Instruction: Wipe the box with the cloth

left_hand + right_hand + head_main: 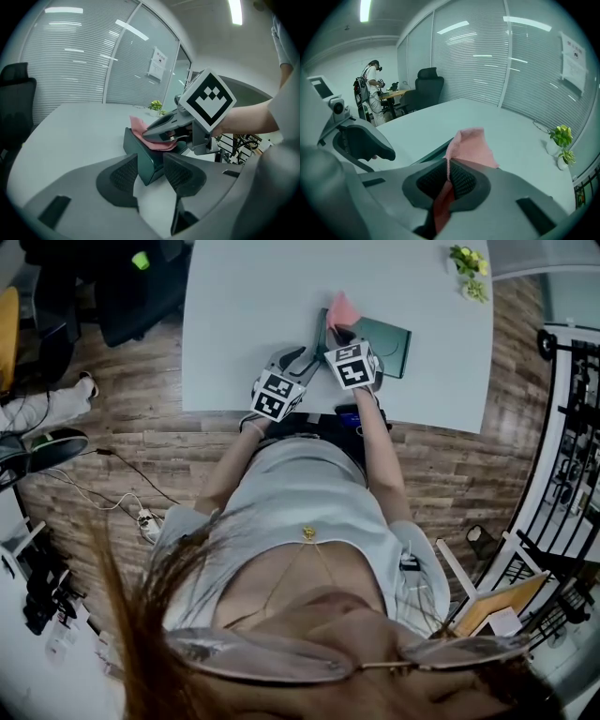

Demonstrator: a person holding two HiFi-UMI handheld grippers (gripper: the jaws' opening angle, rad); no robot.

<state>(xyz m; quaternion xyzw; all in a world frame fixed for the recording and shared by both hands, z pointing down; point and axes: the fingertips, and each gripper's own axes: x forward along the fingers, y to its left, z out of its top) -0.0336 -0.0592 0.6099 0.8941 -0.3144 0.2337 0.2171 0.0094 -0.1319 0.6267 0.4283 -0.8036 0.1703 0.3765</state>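
On the pale grey table (244, 324), my right gripper (449, 180) pinches the pink cloth (471, 145), limp I'd judge. My left gripper (151, 176) gapes at the stiff-looking dark green box (147, 161), best braced by its corner.

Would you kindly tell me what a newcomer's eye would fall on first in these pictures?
First the pink cloth, pinched in the jaws of the right gripper and draped on the dark green box near the front edge of the pale table. Next the left gripper, its jaws open with the box's near corner between them.
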